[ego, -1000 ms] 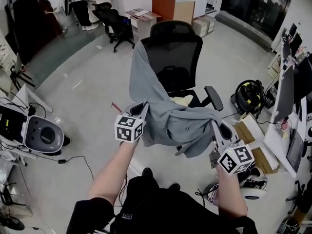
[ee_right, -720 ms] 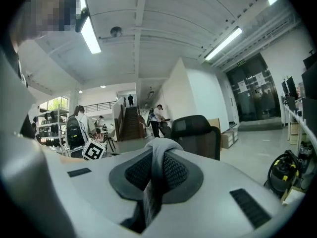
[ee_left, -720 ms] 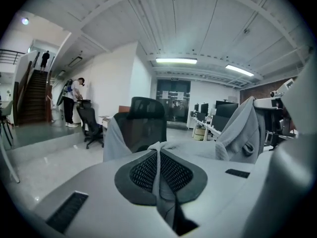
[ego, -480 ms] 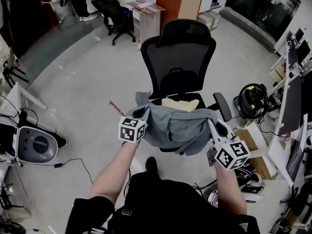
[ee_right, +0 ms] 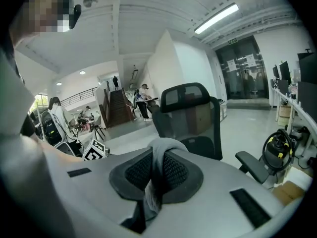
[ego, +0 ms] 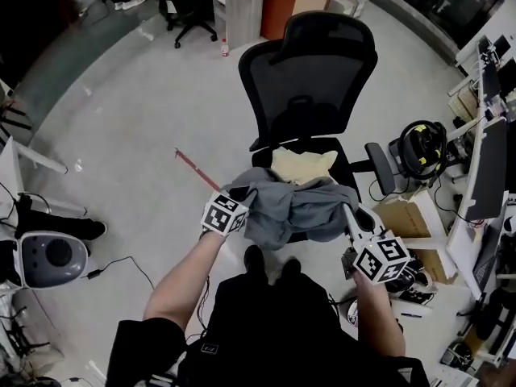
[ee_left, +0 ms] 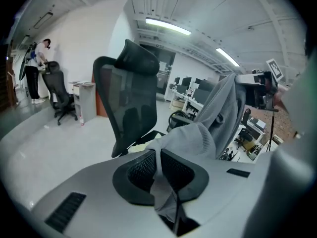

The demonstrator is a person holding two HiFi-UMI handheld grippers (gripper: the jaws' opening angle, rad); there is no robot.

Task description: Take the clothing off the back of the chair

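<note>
Left tool (ego: 242, 193), jaws opening, and right tool (ego: 351, 211) pinching grey clothing (ego: 298, 208) edges off the chair (ego: 310, 71) back, open floor (ego: 137, 127) leftward

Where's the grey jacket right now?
In the head view the grey jacket hangs bunched at centre, before the chair seat, its ends between the jaws of the left gripper, now opening, and the right gripper.

Open-plan office, mesh swivel chair (ego: 310, 71), desk monitors (ego: 486, 164), ceiling strip lights (ee_left: 168, 26)

Red stick (ego: 194, 168) — cardboard box (ego: 401, 214)
</note>
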